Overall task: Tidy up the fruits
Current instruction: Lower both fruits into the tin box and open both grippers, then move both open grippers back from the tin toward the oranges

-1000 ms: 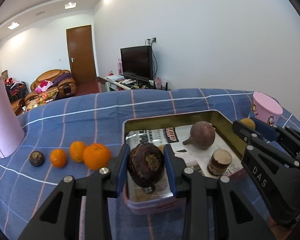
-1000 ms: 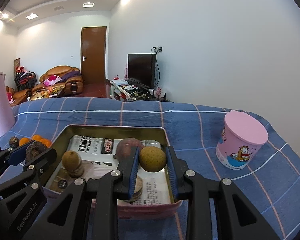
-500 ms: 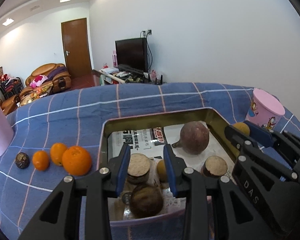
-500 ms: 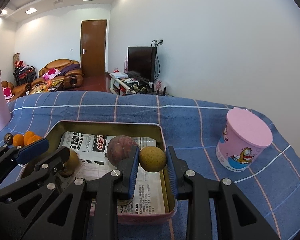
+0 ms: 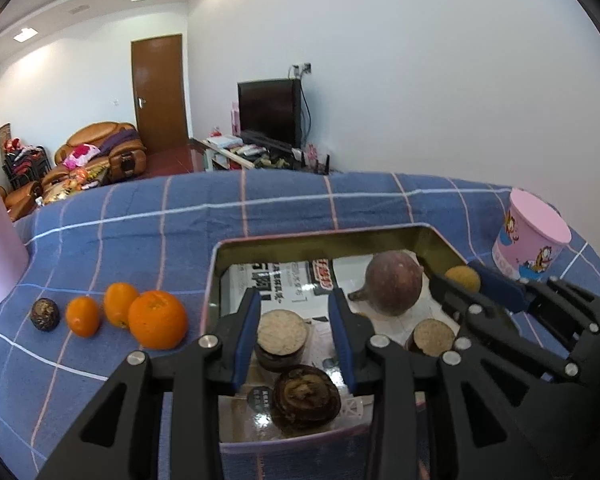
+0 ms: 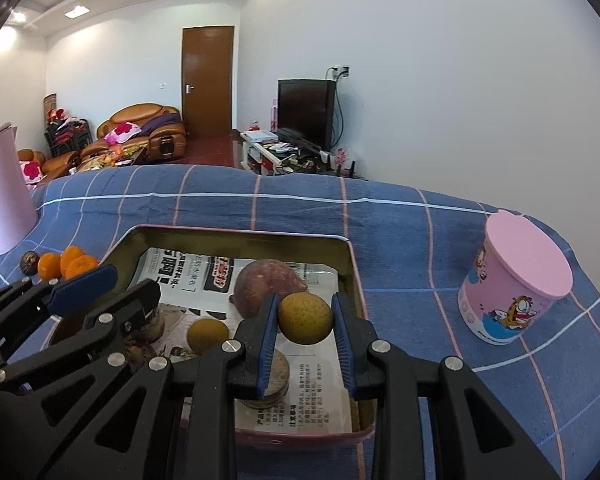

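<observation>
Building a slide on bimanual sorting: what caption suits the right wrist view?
Right gripper holds a yellow-brown fruit above the newspaper-lined tin tray.

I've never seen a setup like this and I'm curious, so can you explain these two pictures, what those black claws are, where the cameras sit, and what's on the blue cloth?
No robot here: a person carries a hand-held gripper in each hand, each with a fisheye camera looking along its two fingers. One picture comes from the left one, the other from the right.

The left hand-held gripper hangs over a metal tray lined with newspaper; its jaws are opening with nothing between them, and a wrinkled dark fruit lies in the tray below. The right hand-held gripper is clamped on a round yellow-brown fruit above the same tray.

On the blue checked cloth outside the tray sit three oranges, a small dark fruit and a pink cartoon cup.
</observation>
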`<state>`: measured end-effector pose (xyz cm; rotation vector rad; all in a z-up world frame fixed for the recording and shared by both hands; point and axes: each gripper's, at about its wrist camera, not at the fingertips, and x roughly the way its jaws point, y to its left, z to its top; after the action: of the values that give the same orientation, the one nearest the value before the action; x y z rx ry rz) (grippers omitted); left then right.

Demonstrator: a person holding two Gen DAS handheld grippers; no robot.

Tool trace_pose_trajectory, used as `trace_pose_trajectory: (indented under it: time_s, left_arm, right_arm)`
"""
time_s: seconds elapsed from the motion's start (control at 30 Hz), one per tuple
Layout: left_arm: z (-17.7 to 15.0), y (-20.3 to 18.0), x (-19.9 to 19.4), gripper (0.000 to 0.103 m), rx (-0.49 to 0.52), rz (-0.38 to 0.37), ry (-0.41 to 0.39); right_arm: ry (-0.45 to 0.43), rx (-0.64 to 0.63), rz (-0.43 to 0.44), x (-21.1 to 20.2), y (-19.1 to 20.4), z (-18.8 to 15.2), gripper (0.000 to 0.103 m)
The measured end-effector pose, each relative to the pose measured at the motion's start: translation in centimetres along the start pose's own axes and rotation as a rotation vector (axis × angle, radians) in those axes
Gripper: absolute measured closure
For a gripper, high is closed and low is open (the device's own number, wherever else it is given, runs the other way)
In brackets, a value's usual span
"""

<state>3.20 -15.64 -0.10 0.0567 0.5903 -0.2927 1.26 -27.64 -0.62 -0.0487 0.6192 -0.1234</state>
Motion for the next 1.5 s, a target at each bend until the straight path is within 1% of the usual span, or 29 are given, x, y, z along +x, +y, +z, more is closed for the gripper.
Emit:
trace_pose_trajectory:
  time_s: [0.03,0.1,0.13,0.2,0.23,0.3,0.33,0.37,0.43,0.47,0.5,0.57,0.6,0.63,0.7,0.73,0.77,0.87,0.97,1.03,1.17,1.3,1.4,1.5]
  left_arm:
    - [0.0,0.0,-0.2,0.060,-0.002,0.005,-0.010]
    - [0.0,0.3,-0.5,0.051,-0.013,0.022,-0.020]
    - [0.0,0.4,-0.5,0.049,-0.020,0.028,-0.018]
    - [0.0,1.1,-0.4,0.038,-0.046,0.034,-0.011]
    - [0.0,1.4,-0.4,0.035,-0.059,0.032,-0.012]
    - [-0.2,2.0,-0.8,0.030,-0.085,0.022,-0.031]
    - [-0.2,2.2,-1.2,0.029,-0.093,0.021,-0.046]
    - [-0.3,2.4,-1.6,0.026,-0.097,0.027,-0.066]
    - [-0.4,2.7,-2.3,0.016,-0.103,0.045,-0.099]
    - [-0.4,3.0,-2.7,0.003,-0.111,0.056,-0.120]
    - [-0.4,3.4,-3.3,0.000,-0.127,0.072,-0.150]
    - [-0.4,4.3,-4.3,0.000,-0.160,0.092,-0.209]
    - [-0.3,4.7,-4.7,0.000,-0.173,0.100,-0.228]
    - [-0.3,5.2,-4.9,0.000,-0.185,0.114,-0.241]
    - [-0.4,6.1,-5.1,0.000,-0.211,0.170,-0.255]
    - [-0.4,6.5,-5.0,0.000,-0.221,0.195,-0.251]
    - [-0.5,6.9,-4.8,0.000,-0.228,0.204,-0.241]
    - [-0.7,7.6,-4.1,0.000,-0.242,0.227,-0.203]
    - [-0.9,7.5,-3.8,0.000,-0.215,0.261,-0.194]
    - [-1.2,7.3,-3.8,0.000,-0.188,0.268,-0.188]
    - [-1.3,6.7,-3.5,0.000,-0.144,0.267,-0.168]
    - [-1.4,6.7,-3.6,0.000,-0.141,0.262,-0.152]
    - [-1.5,6.8,-3.4,0.000,-0.137,0.258,-0.123]
    - [-1.6,7.0,-3.4,0.000,-0.139,0.259,-0.112]
  right_arm:
    - [0.000,-0.004,0.009,0.0,0.1,0.0,0.073]
    - [-0.003,-0.003,0.024,-0.1,0.0,0.0,0.073]
    - [-0.001,0.001,0.031,-0.1,-0.1,0.0,0.073]
    - [0.013,0.013,0.060,0.1,-0.3,-0.1,0.073]
    - [0.016,0.017,0.069,0.2,-0.4,0.0,0.073]
    - [0.015,0.023,0.085,0.2,-0.4,-0.1,0.071]
    - [0.009,0.025,0.091,0.1,-0.3,0.0,0.070]
    - [0.004,0.027,0.092,0.0,-0.3,0.0,0.065]
    - [-0.022,0.040,0.093,-0.5,-0.6,-0.1,0.052]
    - [-0.044,0.051,0.089,-0.9,-0.7,-0.1,0.051]
    - [-0.073,0.065,0.081,-1.4,-0.9,-0.2,0.050]
    - [-0.156,0.099,0.048,-3.2,-1.5,-0.2,0.048]
    - [-0.188,0.113,0.034,-3.8,-1.8,-0.1,0.043]
    - [-0.241,0.136,0.002,-4.7,-2.3,-0.1,0.032]
    - [-0.310,0.174,-0.050,-5.8,-3.1,-0.2,0.022]
    - [-0.339,0.199,-0.078,-6.2,-3.6,-0.3,0.022]
    - [-0.349,0.216,-0.092,-6.4,-3.9,-0.3,0.022]
    - [-0.325,0.263,-0.096,-5.9,-4.8,-0.4,0.022]
    - [-0.283,0.288,-0.084,-5.1,-5.2,-0.5,0.022]
    - [-0.271,0.286,-0.087,-4.8,-5.3,-0.6,0.022]
    - [-0.260,0.277,-0.101,-4.7,-5.2,-0.8,0.022]
    - [-0.241,0.266,-0.114,-4.4,-4.9,-0.9,0.022]
    - [-0.252,0.259,-0.136,-4.6,-4.6,-1.0,0.022]
    - [-0.256,0.260,-0.152,-4.9,-4.5,-1.2,0.022]
